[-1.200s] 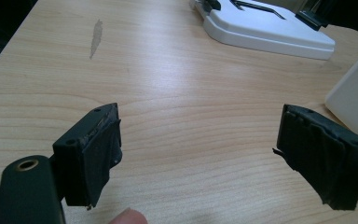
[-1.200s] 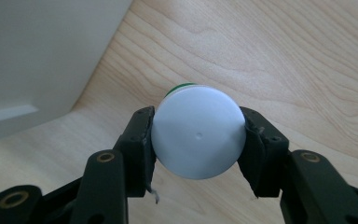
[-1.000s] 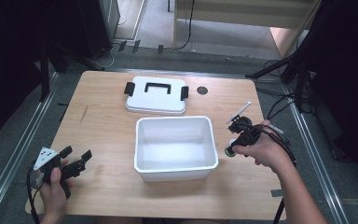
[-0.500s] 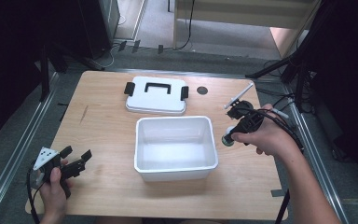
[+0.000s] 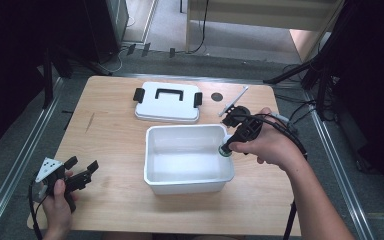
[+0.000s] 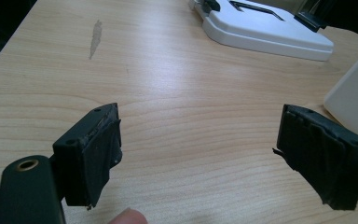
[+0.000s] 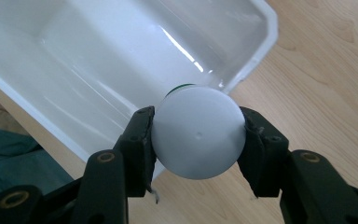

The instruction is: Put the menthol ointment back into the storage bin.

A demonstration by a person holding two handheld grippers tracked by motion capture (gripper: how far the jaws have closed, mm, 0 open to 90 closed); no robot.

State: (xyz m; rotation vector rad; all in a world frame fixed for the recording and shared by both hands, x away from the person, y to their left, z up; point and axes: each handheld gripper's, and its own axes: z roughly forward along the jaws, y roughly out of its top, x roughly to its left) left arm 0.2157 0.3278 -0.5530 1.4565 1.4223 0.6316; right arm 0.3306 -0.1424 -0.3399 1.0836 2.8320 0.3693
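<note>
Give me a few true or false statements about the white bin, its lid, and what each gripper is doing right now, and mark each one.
1. The right gripper is shut on a white round object. True.
2. The lid sits on the white bin. False: it lies on the table behind the bin, which is open.
3. The left gripper holds something. False: its fingers stand apart with bare table between them.
4. The held object hangs over the bin's rim. True.
5. The bin holds several items. False: its inside looks bare.
</note>
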